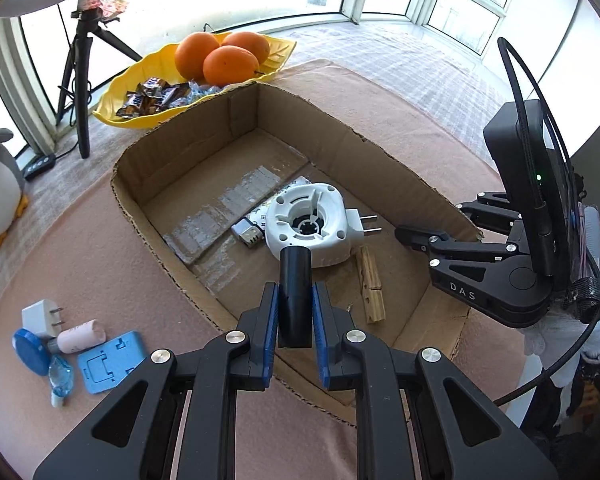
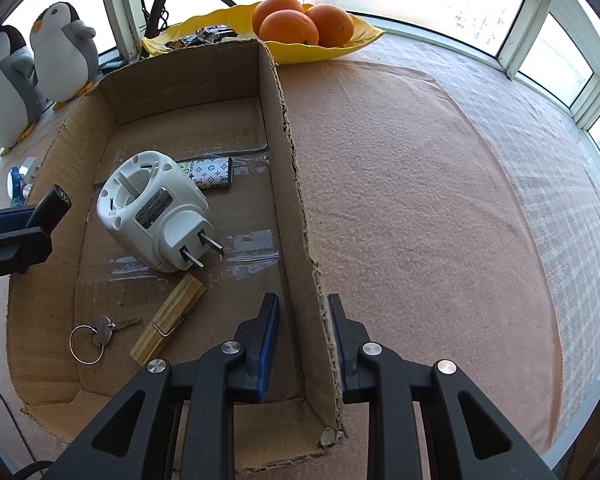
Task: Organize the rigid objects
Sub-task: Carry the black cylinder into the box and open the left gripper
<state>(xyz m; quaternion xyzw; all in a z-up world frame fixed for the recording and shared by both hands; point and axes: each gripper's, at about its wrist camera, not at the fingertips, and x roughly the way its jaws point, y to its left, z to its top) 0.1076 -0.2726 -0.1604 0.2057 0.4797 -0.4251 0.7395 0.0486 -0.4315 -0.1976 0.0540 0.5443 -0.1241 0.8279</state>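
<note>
In the left wrist view, the left gripper (image 1: 295, 312) is clamped on a short black cylinder (image 1: 295, 296), the blue-padded fingers (image 1: 271, 320) pressed against its two sides, with its top end sticking out past the fingertips. The cylinder is held above the near part of the open brown cardboard box (image 1: 204, 128). Inside the box, just beyond the cylinder, a white round plug-in adapter (image 1: 306, 226) is seen, with a wooden clothespin (image 1: 371, 290) to its right and a small patterned lighter (image 1: 256, 228) touching its left side. For a clean drop, the cylinder is best carried to the bare cardboard left of the adapter, lowered close to the floor, and only then released, so that it does not roll or strike the adapter. Outside the box, to its left, a white charger plug (image 1: 42, 316), a pink tube (image 1: 82, 334) and a blue plastic phone stand (image 1: 110, 362) are still waiting on the table (image 1: 60, 240).

In the right wrist view, the right gripper (image 2: 303, 340) is closed on the box's right wall (image 2: 296, 208), one finger inside and one outside. That grip should be kept firm so the box is not shifted during the release. A key on a ring (image 2: 96, 336) lies at the near end of the box.
</note>
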